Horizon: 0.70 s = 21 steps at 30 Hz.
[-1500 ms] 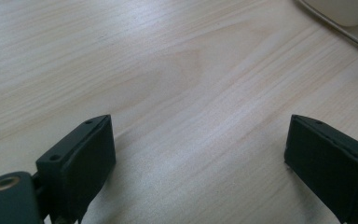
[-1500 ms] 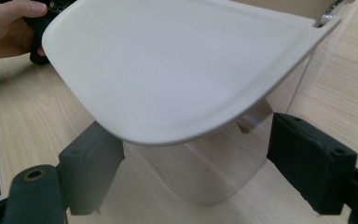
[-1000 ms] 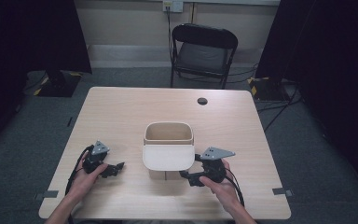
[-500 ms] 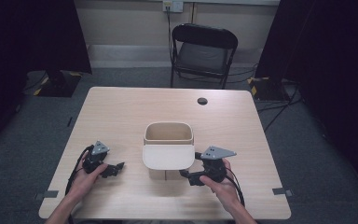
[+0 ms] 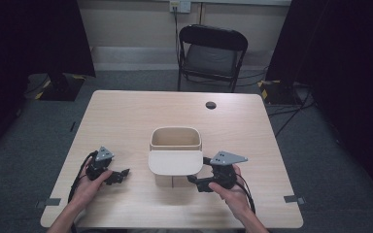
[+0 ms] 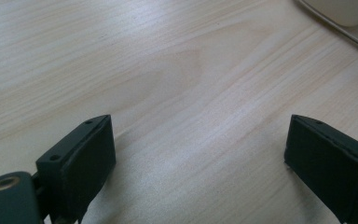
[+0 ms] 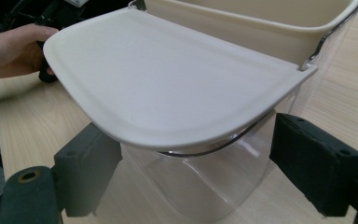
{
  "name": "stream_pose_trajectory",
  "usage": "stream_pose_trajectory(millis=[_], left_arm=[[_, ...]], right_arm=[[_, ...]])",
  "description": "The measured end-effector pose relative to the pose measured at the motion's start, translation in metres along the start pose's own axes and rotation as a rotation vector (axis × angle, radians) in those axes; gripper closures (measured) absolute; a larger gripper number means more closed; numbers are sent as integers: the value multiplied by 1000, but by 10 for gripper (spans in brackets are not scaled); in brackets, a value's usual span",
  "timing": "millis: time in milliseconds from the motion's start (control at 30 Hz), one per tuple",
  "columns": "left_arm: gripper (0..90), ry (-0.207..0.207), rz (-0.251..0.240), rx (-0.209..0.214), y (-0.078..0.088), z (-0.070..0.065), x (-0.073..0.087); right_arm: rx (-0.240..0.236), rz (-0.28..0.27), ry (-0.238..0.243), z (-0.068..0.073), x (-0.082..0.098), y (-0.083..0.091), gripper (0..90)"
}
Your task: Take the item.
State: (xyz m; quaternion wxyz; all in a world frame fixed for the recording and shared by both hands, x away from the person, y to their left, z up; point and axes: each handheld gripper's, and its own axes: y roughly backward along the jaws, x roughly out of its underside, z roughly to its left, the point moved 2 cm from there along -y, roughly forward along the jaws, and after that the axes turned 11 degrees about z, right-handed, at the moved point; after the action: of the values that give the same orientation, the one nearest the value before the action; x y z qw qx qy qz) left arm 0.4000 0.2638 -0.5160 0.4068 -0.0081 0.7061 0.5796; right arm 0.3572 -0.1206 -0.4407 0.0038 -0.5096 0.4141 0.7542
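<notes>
Your right gripper (image 5: 197, 182) sits at the bin's (image 5: 175, 141) 4 o'clock, jaws apart, low beside the clear wall under the bin's flipped-open lid (image 7: 168, 79), gripping nothing. Your left gripper (image 5: 121, 174) rests on the surface (image 5: 126, 116) at the bin's 8 o'clock, jaws wide apart over bare wood. The bin stands upright mid-surface; a small dark disc (image 5: 211, 105) lies at its 1 o'clock, well apart.
</notes>
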Motion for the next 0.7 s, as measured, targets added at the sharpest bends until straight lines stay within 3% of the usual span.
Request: stream_pose_trajectory(millis=[700], left_arm=[[81,1,1,0,0,0,0]], right_arm=[[12,-9,2,0,-5,2,157]])
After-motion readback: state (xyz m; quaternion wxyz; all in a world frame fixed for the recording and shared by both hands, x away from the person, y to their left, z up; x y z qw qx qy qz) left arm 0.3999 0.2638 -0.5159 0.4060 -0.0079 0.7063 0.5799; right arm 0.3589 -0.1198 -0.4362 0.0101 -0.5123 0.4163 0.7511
